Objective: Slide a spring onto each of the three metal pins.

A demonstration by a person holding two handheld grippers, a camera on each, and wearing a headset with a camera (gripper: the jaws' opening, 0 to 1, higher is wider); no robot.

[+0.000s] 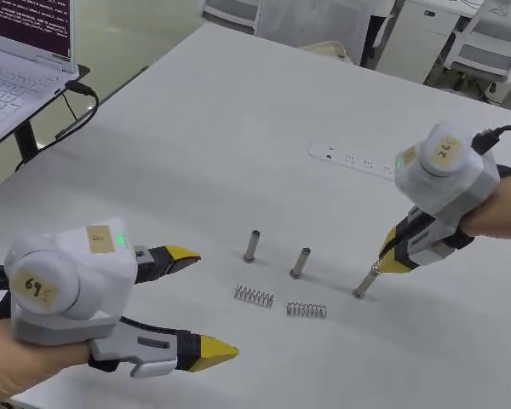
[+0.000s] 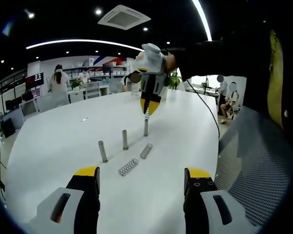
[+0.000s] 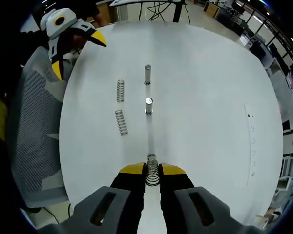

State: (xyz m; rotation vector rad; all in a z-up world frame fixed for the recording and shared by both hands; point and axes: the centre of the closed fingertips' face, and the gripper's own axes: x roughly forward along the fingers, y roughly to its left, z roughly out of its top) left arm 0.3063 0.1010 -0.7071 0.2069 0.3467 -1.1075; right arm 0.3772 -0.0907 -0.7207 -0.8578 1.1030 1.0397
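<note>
Three upright metal pins stand in a row on the white table: left pin (image 1: 252, 245), middle pin (image 1: 300, 262), right pin (image 1: 364, 284). My right gripper (image 1: 390, 256) is shut on a spring (image 3: 152, 173) and holds it at the top of the right pin (image 2: 146, 126). Two more springs (image 1: 254, 296) (image 1: 307, 310) lie flat in front of the pins. My left gripper (image 1: 206, 302) hovers open and holds nothing, low at the near left, a short way from the springs (image 2: 128, 166) (image 2: 146, 150). The other two pins (image 3: 148, 74) (image 3: 149, 105) are bare.
A white power strip (image 1: 351, 160) lies beyond the pins. An open laptop (image 1: 25, 51) sits on a side stand at the far left with a cable hanging. A grey mesh chair (image 2: 249, 156) stands by the table's near edge. People sit farther off in the room.
</note>
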